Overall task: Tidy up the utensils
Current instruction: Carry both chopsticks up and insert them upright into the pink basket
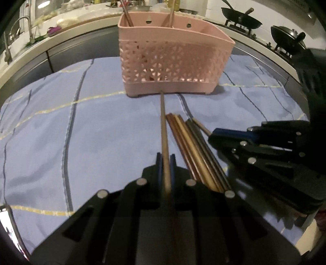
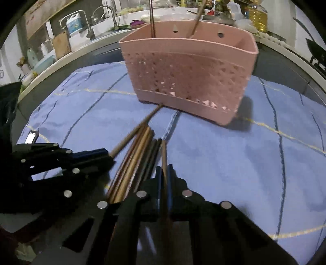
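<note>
A pink perforated utensil basket [image 1: 173,61] [image 2: 189,73] stands on the blue cloth with two chopsticks upright inside. My left gripper [image 1: 166,158] is shut on a long wooden chopstick [image 1: 163,118] whose tip reaches the basket's base. My right gripper [image 2: 164,169] is shut on another chopstick [image 2: 164,150]. A bundle of several brown and dark chopsticks [image 1: 191,142] [image 2: 138,155] lies on the cloth between the two grippers. The right gripper [image 1: 216,136] shows in the left view, and the left gripper [image 2: 108,155] in the right view.
A blue striped cloth [image 1: 81,132] [image 2: 234,152] covers the table. Behind it runs a kitchen counter with a sink tap [image 2: 106,12], bottles and a cutting board. Black woks [image 1: 240,18] sit on a stove at the far right.
</note>
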Available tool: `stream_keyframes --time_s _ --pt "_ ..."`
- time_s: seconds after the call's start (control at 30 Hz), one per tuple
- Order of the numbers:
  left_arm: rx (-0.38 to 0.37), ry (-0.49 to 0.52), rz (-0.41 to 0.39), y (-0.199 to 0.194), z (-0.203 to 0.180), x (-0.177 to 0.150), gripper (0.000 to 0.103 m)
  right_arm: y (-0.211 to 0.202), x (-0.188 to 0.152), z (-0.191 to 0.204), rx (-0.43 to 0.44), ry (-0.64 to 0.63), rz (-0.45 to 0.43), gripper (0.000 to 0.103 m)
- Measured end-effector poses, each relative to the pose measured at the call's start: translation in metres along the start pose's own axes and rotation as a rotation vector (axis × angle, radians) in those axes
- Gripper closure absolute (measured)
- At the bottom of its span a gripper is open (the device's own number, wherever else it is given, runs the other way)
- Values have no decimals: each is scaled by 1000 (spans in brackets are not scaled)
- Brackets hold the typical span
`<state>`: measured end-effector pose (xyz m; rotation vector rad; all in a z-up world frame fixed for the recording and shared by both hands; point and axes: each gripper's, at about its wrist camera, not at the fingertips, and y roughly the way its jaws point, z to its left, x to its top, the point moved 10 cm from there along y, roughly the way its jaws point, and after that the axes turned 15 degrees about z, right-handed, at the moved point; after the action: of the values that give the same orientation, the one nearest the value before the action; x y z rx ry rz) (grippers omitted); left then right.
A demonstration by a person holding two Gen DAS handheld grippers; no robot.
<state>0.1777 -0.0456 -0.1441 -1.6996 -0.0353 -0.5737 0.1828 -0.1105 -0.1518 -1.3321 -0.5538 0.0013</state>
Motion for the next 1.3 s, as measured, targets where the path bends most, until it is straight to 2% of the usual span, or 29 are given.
stream_keyframes --time_s 0.07,0.17,0.37,0.47,0.6,0.77,0.9,1.0,1.13,1.3 --pt "-31 -14 -11 -9 0 1 97 -13 0 -3 34 19 -40 98" --pt "-60 -24 -82 -38 3 4 97 -45 -4 -5 74 31 -121 98" --pt "-162 -15 -241 -119 -4 8 97 -113 -1 -5 157 56 -266 98" --pt "-214 -9 -334 -161 -8 19 97 -155 14 -7 197 81 -366 98" --pt "-246 1 -455 -208 -8 55 97 -201 50 -7 204 101 -477 98" --pt "-208 17 -598 -246 -8 116 97 -253 102 -15 166 116 -614 98" --pt "-144 22 -667 -245 -11 166 97 -280 150 -31 154 146 -745 98" --pt "-92 20 -690 -228 -5 196 97 -271 180 -44 118 157 -807 98" --pt "-59 4 -699 -199 12 224 97 -228 202 -58 103 159 -780 98" --pt "-52 -37 -677 -149 38 243 97 -183 201 -71 125 168 -727 98"
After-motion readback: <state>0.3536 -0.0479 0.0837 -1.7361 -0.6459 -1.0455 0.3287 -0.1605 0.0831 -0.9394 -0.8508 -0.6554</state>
